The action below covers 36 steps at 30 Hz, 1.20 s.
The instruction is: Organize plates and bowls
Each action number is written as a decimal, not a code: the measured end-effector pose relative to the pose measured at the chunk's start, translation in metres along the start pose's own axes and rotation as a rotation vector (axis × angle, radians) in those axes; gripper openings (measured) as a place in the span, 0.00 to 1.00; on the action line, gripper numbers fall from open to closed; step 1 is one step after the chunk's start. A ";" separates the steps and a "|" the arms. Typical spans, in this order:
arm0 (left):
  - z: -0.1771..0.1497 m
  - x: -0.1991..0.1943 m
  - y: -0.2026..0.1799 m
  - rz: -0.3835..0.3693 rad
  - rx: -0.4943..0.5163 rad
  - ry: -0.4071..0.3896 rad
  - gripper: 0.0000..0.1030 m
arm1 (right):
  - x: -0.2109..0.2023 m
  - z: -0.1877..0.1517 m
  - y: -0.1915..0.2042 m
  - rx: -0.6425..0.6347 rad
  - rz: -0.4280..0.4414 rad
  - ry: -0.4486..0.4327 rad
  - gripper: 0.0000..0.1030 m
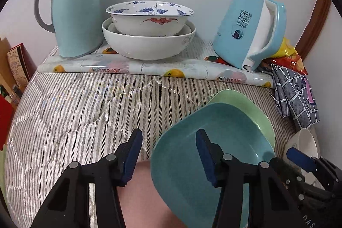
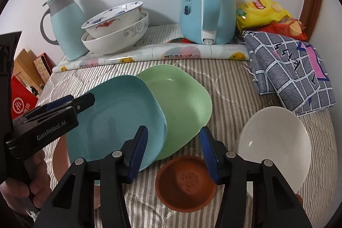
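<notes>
A blue plate lies on the striped bedding, overlapping a green plate behind it. My left gripper is open and straddles the blue plate's left rim, one finger over the plate, the other outside it. In the right wrist view the blue plate and green plate lie side by side. My right gripper is open above the green plate's near edge and a small brown saucer. A plain white bowl sits to its right. Stacked bowls stand at the back.
A pale blue thermos jug and a blue kettle flank the stacked bowls on a rolled fruit-print oilcloth. A folded grey checked cloth and snack bags lie at the right. Boxes stand at the left edge.
</notes>
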<state>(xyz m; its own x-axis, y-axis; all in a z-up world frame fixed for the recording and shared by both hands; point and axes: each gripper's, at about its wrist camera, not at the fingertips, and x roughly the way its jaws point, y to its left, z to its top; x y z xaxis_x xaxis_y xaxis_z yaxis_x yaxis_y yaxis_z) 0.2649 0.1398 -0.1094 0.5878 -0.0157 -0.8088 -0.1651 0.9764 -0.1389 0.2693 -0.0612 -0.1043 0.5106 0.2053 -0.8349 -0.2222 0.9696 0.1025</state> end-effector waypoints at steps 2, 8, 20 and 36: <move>0.001 0.004 0.000 -0.005 -0.001 0.008 0.49 | 0.004 0.001 0.002 -0.007 -0.007 0.009 0.48; -0.001 0.013 0.003 -0.016 -0.014 0.035 0.37 | 0.015 0.000 0.009 -0.037 -0.011 0.043 0.42; -0.006 0.011 0.003 -0.038 -0.019 0.046 0.17 | 0.024 -0.004 0.013 -0.056 -0.044 0.047 0.13; -0.018 -0.024 -0.003 -0.045 -0.037 -0.004 0.16 | -0.012 -0.010 0.009 -0.038 -0.040 -0.022 0.11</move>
<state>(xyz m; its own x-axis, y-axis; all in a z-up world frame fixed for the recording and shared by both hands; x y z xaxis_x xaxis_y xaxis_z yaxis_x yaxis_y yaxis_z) 0.2371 0.1339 -0.0995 0.5982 -0.0582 -0.7992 -0.1678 0.9661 -0.1960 0.2525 -0.0562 -0.0986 0.5379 0.1701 -0.8256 -0.2325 0.9714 0.0486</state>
